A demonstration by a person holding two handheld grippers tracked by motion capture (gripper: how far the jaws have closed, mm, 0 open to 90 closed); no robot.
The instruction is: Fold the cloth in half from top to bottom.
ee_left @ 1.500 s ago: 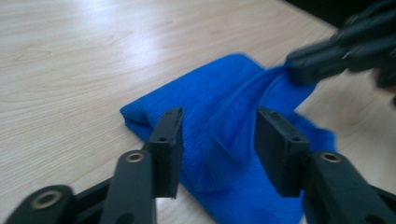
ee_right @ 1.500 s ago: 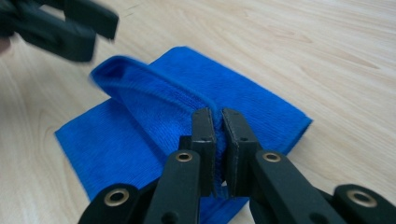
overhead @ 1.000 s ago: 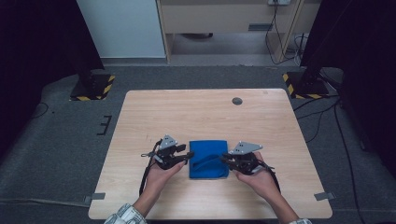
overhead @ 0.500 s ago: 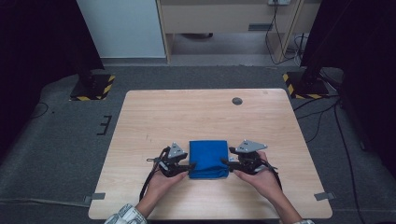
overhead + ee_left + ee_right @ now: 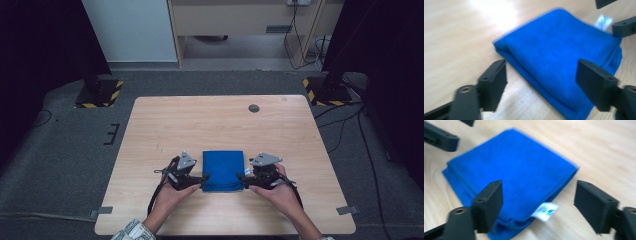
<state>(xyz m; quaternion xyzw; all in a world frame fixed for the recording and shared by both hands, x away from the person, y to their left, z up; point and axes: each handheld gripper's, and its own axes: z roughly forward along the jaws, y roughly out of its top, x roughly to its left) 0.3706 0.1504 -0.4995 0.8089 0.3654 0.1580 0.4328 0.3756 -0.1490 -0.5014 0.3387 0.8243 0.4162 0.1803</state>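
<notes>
And here we are at the wooden bench (image 5: 165, 125), where a folded blue towel (image 5: 223, 170) lies flat near the person's edge, right between the two hands. The left claw (image 5: 204, 177) sits just beside the towel's left edge, low on the bench. Its jaws have just been opening and now stand wide apart. In the left gripper view the towel's (image 5: 564, 65) near folded edge lies between and ahead of the black jaws, with no pad pressing on it. Over on the other side, the right claw (image 5: 242, 178) is tucked against the towel's right edge. Its jaws have likewise just been opening and are spread wide. The right gripper view shows the towel (image 5: 511, 170) with a small white label (image 5: 545, 211) poking out from its near corner, sitting free between the jaws. Far up the bench, a small round dark grommet (image 5: 254, 108) sits well apart from the action.
</notes>
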